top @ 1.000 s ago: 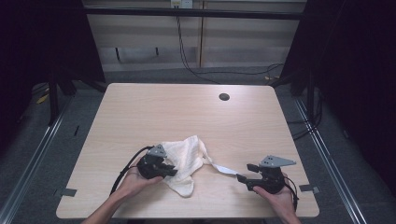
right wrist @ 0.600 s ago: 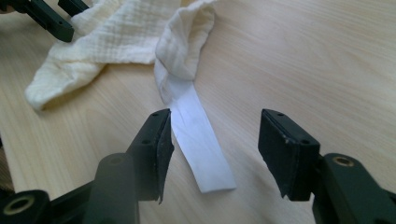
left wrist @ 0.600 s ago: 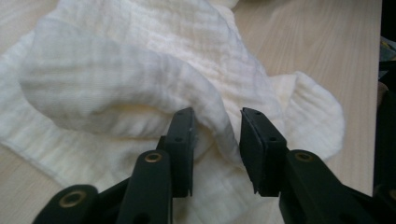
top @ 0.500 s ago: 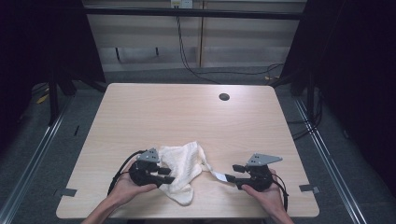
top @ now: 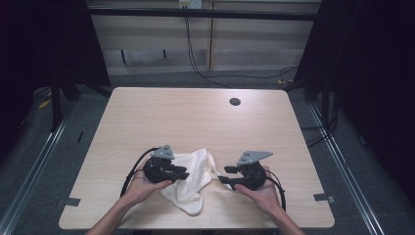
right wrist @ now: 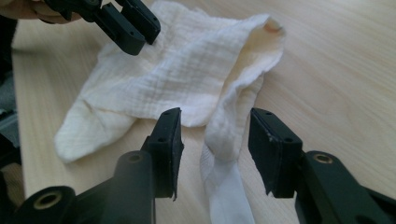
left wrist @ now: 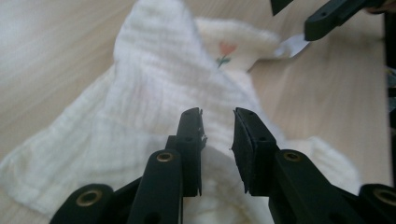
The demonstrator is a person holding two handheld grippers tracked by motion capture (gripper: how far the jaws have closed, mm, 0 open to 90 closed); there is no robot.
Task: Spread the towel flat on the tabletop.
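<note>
Nearest, lower centre of the high view: cream cloth (top: 193, 178) crumpled on the table (top: 195, 122). Left gripper (left wrist: 217, 135): jaws just closing, apart above the fabric. Right gripper (right wrist: 212, 144): jaws apart, straddling the cloth's twisted tail (right wrist: 224, 154), which runs lengthwise between them.

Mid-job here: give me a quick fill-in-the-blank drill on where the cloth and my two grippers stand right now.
1. The white cloth lies crumpled on the ____ table.
2. The right gripper has its jaws open around a twisted ____ of the cloth.
3. The left gripper has its jaws standing apart above the cloth, so it is ____.
4. Near the table's far edge there is a small round dark ____.

Missing words: wooden; corner; open; hole
</note>
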